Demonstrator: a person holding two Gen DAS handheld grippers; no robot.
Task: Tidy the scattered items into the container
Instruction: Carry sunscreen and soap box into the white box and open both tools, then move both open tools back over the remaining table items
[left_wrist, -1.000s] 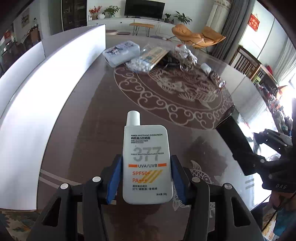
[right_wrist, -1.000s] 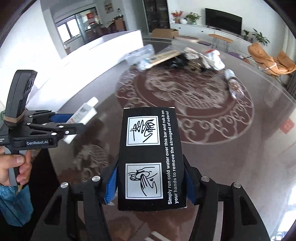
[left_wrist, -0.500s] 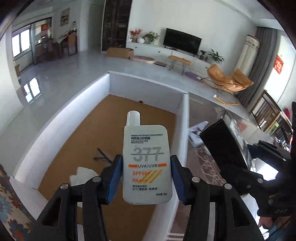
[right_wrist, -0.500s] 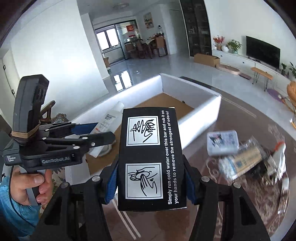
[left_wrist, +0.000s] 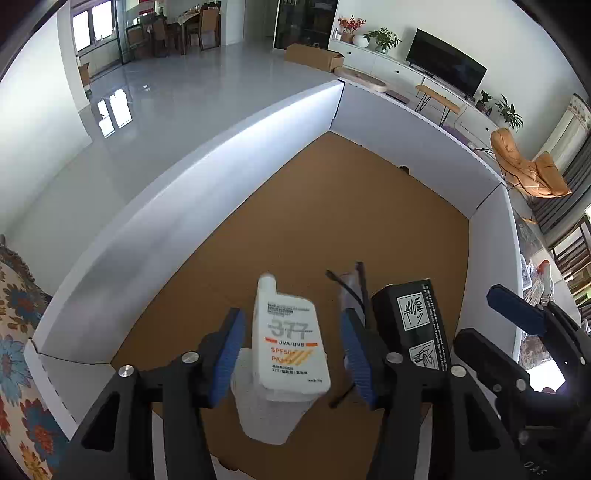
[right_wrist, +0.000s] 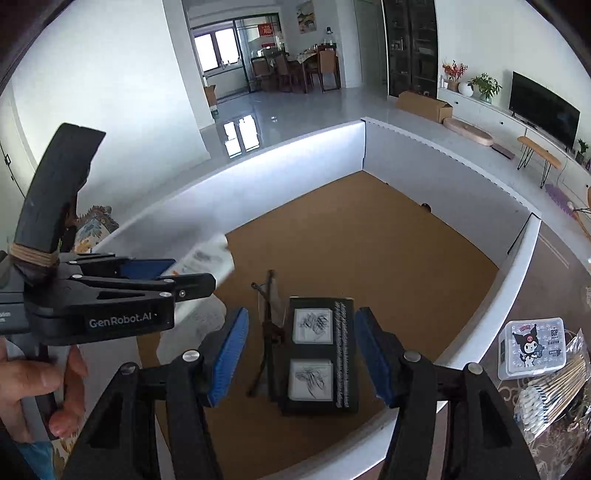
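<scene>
A home is shown: an open living room with a glossy tiled floor (left_wrist: 155, 110). A flat television (left_wrist: 445, 70) is mounted above a low white cabinet (left_wrist: 388, 61) set with potted plants (left_wrist: 382, 38), an orange lounge chair (left_wrist: 528, 173) is placed nearby, and a dining table with chairs (right_wrist: 295, 66) is seen beyond.

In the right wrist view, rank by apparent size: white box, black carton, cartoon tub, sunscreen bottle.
1. White box
2. Black carton
3. Cartoon tub and sunscreen bottle: unsure, since the bottle is blurred and partly hidden.
</scene>
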